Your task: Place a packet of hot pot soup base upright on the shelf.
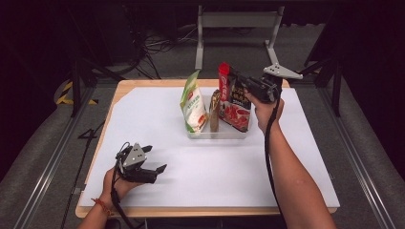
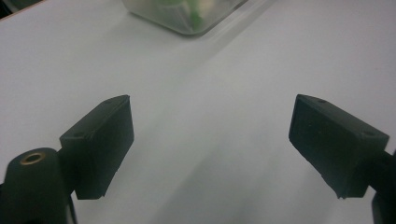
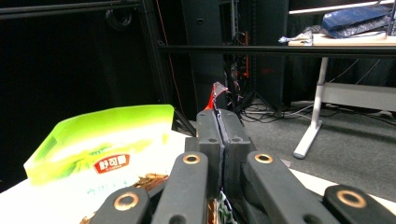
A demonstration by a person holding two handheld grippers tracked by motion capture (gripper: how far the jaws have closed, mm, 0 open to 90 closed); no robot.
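Nearest, the left gripper (image 1: 154, 163) is rested at 7 o'clock on the white surface (image 1: 229, 167), its jaws spread wide with nothing between them. Farther off, at 12 o'clock, the right gripper (image 1: 235, 75) is held above the clear tray (image 1: 224, 135), its jaws clenched on the top edge of the dark red-printed packet (image 1: 236, 107). The packet's long axis is kept upright, directly below the jaws, beside the green pouch (image 1: 193, 102). The pinched edge is seen between the pads in the right gripper view; the tray's place is seen in the high view.
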